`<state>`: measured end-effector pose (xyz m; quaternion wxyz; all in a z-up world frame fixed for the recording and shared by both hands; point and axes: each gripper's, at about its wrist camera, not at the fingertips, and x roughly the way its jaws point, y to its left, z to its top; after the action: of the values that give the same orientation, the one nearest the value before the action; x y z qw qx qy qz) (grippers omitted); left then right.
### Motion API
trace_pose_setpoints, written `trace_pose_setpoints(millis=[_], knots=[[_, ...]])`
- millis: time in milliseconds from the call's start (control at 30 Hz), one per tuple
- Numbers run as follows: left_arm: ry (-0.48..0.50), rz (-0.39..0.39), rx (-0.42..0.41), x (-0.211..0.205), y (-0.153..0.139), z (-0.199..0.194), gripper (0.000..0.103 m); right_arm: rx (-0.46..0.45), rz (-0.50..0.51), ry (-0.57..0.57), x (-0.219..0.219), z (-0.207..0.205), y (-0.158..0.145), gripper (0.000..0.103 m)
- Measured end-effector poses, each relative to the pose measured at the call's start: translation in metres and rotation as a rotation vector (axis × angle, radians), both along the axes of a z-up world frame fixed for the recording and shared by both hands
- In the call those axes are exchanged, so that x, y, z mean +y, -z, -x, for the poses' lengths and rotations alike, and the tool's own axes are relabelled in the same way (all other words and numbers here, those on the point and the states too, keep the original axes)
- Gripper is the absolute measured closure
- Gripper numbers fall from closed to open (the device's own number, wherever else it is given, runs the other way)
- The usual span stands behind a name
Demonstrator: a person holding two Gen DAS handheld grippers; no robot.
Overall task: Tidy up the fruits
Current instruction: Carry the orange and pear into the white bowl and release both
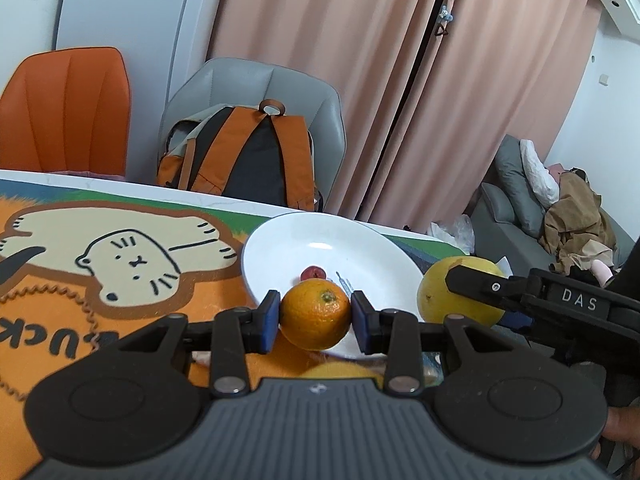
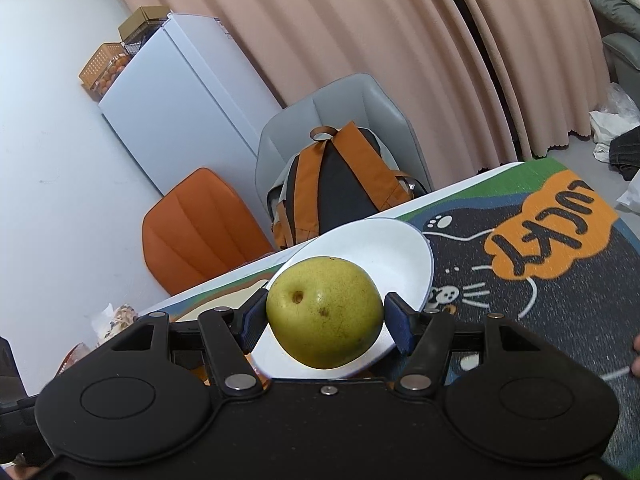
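Note:
My left gripper [image 1: 315,316] is shut on an orange [image 1: 315,314] and holds it over the near rim of a white plate [image 1: 280,256]. A small red fruit [image 1: 313,273] lies in the plate. My right gripper [image 2: 325,322] is shut on a yellow-green pear [image 2: 324,312] and holds it above the same plate [image 2: 400,252]. In the left wrist view the pear [image 1: 440,296] and the right gripper [image 1: 476,296] show just right of the plate. Another yellow fruit [image 1: 340,370] lies partly hidden under my left gripper.
The table carries a cartoon cat mat [image 1: 120,256]. Beyond its far edge stand an orange chair [image 1: 68,112] and a grey chair with an orange-black backpack [image 1: 248,152]. A white fridge [image 2: 168,100] stands at the wall. A snack bag [image 2: 118,318] lies at the table's left.

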<state>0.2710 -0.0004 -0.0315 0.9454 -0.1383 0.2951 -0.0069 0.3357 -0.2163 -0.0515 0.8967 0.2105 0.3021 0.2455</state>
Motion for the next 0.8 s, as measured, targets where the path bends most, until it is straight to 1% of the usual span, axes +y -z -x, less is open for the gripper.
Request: trace_pose_setpoints(millis=[400,633,800], knots=[[0.018,0.026,0.035,-0.003,0.021,-0.044,0.067,0.019,0.042,-0.004,0.012,-0.029,0.014,0.045],[0.045,0.048,0.069,-0.008,0.04,-0.064,0.067,0.026,0.115,0.008,0.02,-0.039,0.024,0.044],[0.042,0.065,0.099,-0.001,0.054,-0.07,0.067,0.022,0.163,0.014,0.028,-0.044,0.029,0.044]])
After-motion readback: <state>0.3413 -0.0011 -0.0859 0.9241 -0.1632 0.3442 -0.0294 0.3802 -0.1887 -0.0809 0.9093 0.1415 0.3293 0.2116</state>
